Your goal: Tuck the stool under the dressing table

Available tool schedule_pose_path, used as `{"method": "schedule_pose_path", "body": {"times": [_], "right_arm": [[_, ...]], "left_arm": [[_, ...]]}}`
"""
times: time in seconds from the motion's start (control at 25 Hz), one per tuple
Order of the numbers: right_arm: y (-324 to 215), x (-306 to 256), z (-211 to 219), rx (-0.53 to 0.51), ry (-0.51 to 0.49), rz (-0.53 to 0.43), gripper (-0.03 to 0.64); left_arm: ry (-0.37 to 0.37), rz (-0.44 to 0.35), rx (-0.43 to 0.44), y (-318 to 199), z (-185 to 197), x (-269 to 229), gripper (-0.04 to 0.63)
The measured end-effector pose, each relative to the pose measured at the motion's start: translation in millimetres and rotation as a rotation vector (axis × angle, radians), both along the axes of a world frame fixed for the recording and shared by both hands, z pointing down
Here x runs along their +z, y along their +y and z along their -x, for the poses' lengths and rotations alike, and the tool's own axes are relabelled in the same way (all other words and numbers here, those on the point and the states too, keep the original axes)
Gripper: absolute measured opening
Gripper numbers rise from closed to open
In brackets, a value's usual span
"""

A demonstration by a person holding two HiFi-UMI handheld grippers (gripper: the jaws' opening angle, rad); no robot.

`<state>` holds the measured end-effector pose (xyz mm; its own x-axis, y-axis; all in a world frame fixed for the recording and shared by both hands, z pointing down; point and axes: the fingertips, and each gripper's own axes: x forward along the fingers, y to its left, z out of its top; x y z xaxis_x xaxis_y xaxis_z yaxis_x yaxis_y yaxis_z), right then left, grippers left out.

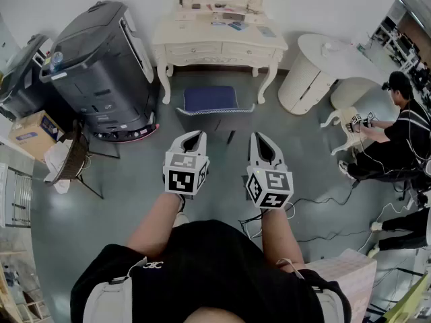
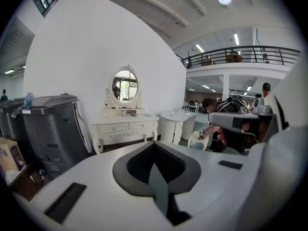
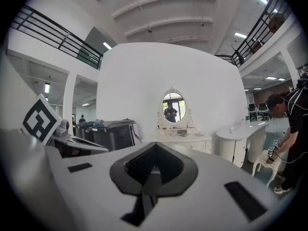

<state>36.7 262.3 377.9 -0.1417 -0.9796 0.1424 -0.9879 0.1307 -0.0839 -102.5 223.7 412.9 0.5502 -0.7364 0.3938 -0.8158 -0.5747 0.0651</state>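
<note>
The left gripper (image 1: pixel 194 136) and right gripper (image 1: pixel 260 138) are held with jaws pressed together, empty. Just ahead of them stands the blue-cushioned, white-trimmed stool (image 1: pixel 210 99), before the cream carved dressing table (image 1: pixel 219 46). If pushed off-centre, it could be skewed into a table leg.

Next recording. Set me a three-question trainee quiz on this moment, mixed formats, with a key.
1. True or false: the stool is already tucked under the dressing table.
2. Multiple choice: the left tongs and right tongs are A) both shut and empty, B) both wide open, C) both shut on the stool.
3. Fill in: the stool's cushion is ____ in colour.
Key: 1 false, the stool stands out in front of the dressing table; 2 A; 3 blue.
</note>
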Motion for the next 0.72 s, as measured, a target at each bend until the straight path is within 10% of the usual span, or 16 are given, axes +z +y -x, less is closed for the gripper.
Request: {"method": "schedule_pose_path", "body": {"times": [0.72], "right_arm": [[9.9, 0.8, 44.6, 0.023, 0.05, -0.002, 0.009]], "left_arm": [[0.003, 0.021, 0.038, 10.5, 37.1, 8.7, 0.007]]}}
